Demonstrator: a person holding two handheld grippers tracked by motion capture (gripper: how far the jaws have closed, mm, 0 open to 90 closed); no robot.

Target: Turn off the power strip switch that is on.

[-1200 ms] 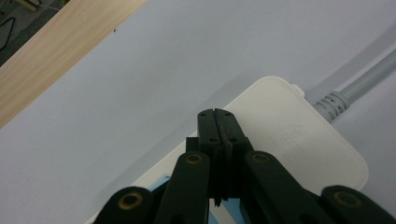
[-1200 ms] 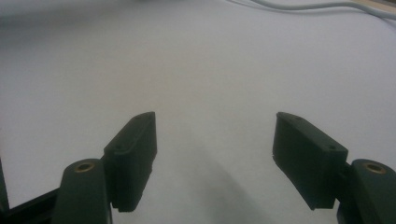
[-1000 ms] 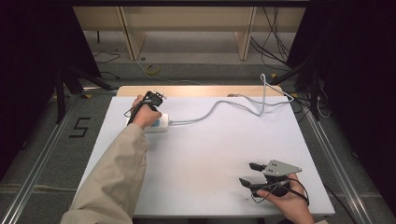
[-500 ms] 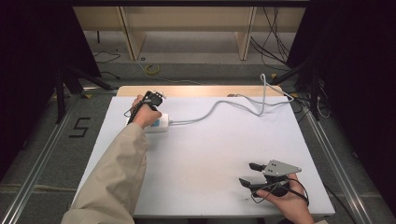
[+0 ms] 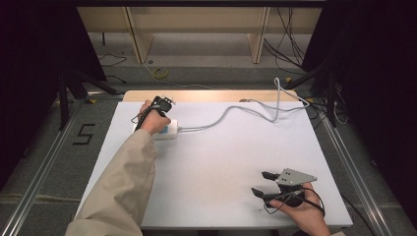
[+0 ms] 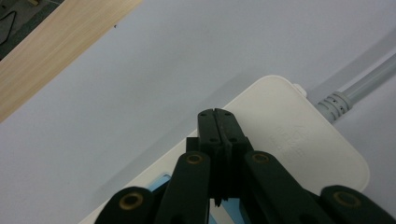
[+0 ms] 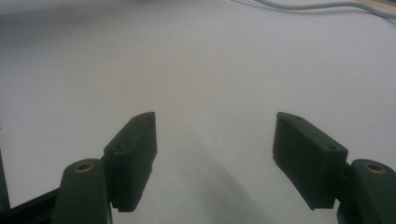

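A smooth, round-cornered white power strip is pressed under the left tool, jaws pressed together. The right tool is held spread, low over the matte white worktop.

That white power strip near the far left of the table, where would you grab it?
Grip the power strip across its narrow width, coming straight down from above. It lies flat, with long parallel sides and rounded corners. Avoid the end where the grey cord leaves it. The shut left gripper sits over its top; the open right gripper probably fits better.
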